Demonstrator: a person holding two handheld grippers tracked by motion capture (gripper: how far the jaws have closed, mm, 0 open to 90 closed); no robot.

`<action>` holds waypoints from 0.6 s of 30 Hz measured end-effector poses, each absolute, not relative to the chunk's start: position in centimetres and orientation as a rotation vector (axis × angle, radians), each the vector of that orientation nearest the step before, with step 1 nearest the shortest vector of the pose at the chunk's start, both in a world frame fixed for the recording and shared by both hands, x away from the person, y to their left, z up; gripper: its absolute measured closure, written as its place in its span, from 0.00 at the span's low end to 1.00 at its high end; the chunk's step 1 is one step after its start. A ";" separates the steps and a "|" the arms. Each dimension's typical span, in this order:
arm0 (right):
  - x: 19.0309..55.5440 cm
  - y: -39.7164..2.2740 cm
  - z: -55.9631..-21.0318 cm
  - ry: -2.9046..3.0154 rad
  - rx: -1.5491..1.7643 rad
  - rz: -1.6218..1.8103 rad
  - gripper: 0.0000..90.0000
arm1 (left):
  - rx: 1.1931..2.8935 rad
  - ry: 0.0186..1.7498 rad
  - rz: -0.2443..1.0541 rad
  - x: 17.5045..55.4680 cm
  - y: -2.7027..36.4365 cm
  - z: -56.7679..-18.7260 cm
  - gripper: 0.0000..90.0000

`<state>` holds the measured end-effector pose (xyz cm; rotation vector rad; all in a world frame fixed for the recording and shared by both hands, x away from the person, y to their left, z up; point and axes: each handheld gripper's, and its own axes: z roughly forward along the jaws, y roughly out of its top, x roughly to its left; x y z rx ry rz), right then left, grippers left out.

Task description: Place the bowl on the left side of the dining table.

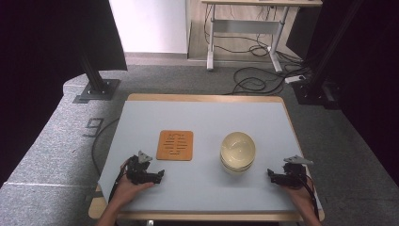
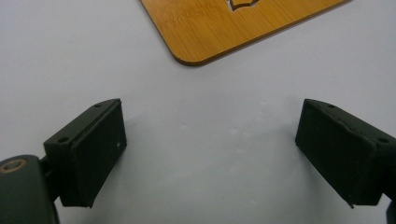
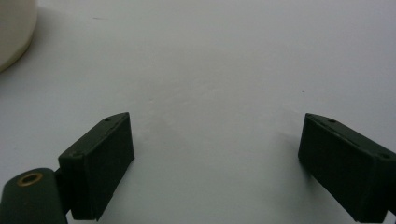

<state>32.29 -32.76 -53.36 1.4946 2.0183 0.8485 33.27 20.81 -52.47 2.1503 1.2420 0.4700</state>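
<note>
A square bamboo trivet point(image 1: 175, 145) with cut-out slots lies flat left of the table's middle; its rounded corner point(image 2: 196, 42) reaches into the left gripper view. A cream bowl point(image 1: 238, 152) stands right of the middle, and its side point(image 3: 14, 32) fills the top left corner of the right gripper view. My left gripper point(image 1: 158, 175) rests on the table near the front left, below the trivet, open with bare table between its jaws point(image 2: 212, 154). Near the front right, beside the bowl, my right gripper point(image 1: 272, 174) is open too, with nothing between its jaws point(image 3: 215, 163).
The pale grey tabletop point(image 1: 207, 117) has a wooden rim and open room at the back. Beyond it, on the floor, stand a desk frame point(image 1: 244, 33) and loose cables point(image 1: 254, 82). Black stands point(image 1: 96, 87) flank the table.
</note>
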 end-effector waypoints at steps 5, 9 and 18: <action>32.2 -32.6 -53.3 2.024 1.456 0.847 0.15 | 2.152 1.243 0.471 33.3 20.8 -52.5 0.10; 32.3 -32.7 -53.3 2.035 1.460 0.853 0.14 | 2.153 1.241 0.467 33.3 20.8 -52.5 0.09; 33.2 -33.1 -53.3 2.077 1.449 0.863 0.10 | 2.158 1.235 0.464 33.4 20.8 -52.4 0.09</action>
